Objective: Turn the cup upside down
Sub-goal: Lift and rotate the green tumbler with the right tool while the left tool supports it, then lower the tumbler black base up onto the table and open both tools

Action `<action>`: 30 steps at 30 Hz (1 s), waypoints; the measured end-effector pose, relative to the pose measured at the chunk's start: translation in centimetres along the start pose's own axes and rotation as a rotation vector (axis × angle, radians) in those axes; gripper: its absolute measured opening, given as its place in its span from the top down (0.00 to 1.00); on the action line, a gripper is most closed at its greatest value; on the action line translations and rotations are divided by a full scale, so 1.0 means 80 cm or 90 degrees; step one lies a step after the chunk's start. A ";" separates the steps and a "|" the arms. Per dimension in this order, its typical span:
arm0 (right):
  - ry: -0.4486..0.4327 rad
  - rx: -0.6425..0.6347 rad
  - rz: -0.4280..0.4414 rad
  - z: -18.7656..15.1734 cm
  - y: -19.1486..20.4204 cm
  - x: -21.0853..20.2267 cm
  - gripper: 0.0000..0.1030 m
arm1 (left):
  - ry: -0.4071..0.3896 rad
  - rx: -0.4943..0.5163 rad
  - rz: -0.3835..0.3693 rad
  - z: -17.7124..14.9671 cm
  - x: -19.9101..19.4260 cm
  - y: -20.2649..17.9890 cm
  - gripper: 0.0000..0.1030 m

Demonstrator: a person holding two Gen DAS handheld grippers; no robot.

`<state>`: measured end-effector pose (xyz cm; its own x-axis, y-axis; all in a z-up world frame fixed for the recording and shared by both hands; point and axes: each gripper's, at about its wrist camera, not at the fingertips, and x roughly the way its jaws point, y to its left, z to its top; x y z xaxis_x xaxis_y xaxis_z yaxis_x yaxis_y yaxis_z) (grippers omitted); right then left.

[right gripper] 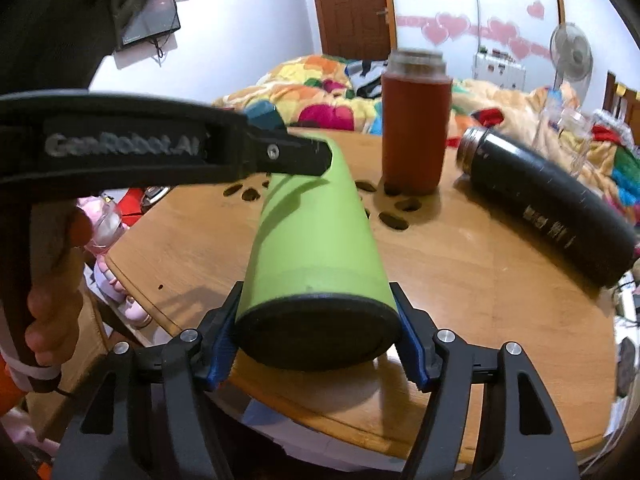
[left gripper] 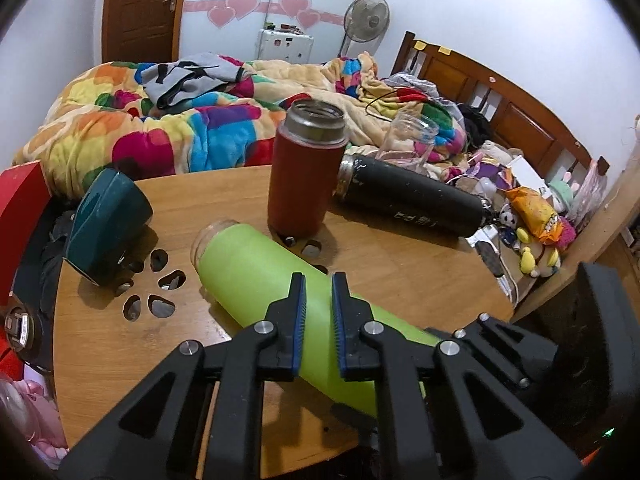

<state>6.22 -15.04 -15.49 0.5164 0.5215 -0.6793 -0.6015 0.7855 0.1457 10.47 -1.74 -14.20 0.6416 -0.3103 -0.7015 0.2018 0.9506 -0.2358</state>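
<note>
A lime green cup (left gripper: pixel 256 276) lies on its side on the round wooden table (left gripper: pixel 400 264), its mouth pointing away to the left. My right gripper (right gripper: pixel 316 336) is shut on its black-bottomed base end (right gripper: pixel 316 336), one blue pad on each side. My left gripper (left gripper: pixel 319 312) hovers just above the cup's middle with its jaws nearly closed and nothing between them. In the right wrist view the left gripper's fingertips (right gripper: pixel 316 156) reach over the cup's (right gripper: pixel 316 232) far end.
A red flask (left gripper: pixel 304 172) stands upright mid-table. A black flask (left gripper: pixel 412 200) lies on its side to the right. A dark teal cup (left gripper: pixel 106 224) lies at the left edge, a clear glass (left gripper: pixel 408 140) at the far edge. Paw-shaped holes (left gripper: pixel 156 284) pierce the table. A bed lies beyond.
</note>
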 end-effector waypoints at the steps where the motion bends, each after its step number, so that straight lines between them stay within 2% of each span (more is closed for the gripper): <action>1: -0.007 -0.003 -0.004 0.002 0.001 -0.007 0.39 | -0.003 0.003 -0.002 0.001 -0.003 -0.002 0.89; 7: -0.067 -0.020 -0.025 0.022 0.005 -0.049 0.39 | -0.028 -0.001 -0.041 0.012 -0.032 -0.008 0.89; 15: -0.133 -0.047 -0.033 0.046 0.016 -0.088 0.39 | -0.045 -0.004 -0.065 0.024 -0.059 -0.012 0.89; 19: -0.141 -0.056 -0.031 0.061 0.019 -0.091 0.39 | -0.052 -0.004 -0.094 0.038 -0.083 -0.010 0.89; 23: -0.139 -0.061 -0.032 0.073 0.021 -0.088 0.39 | -0.081 0.025 -0.119 0.052 -0.118 -0.017 0.89; 25: -0.137 -0.063 -0.031 0.080 0.020 -0.085 0.39 | -0.079 0.038 -0.134 0.057 -0.126 -0.022 0.89; 30: -0.135 -0.058 -0.019 0.094 0.019 -0.081 0.39 | -0.043 0.082 -0.103 0.066 -0.116 -0.030 0.89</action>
<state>6.56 -14.70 -5.48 0.6452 0.5649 -0.5144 -0.6318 0.7730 0.0565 7.97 -1.07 -3.58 0.6407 -0.4611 -0.6140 0.3961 0.8835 -0.2502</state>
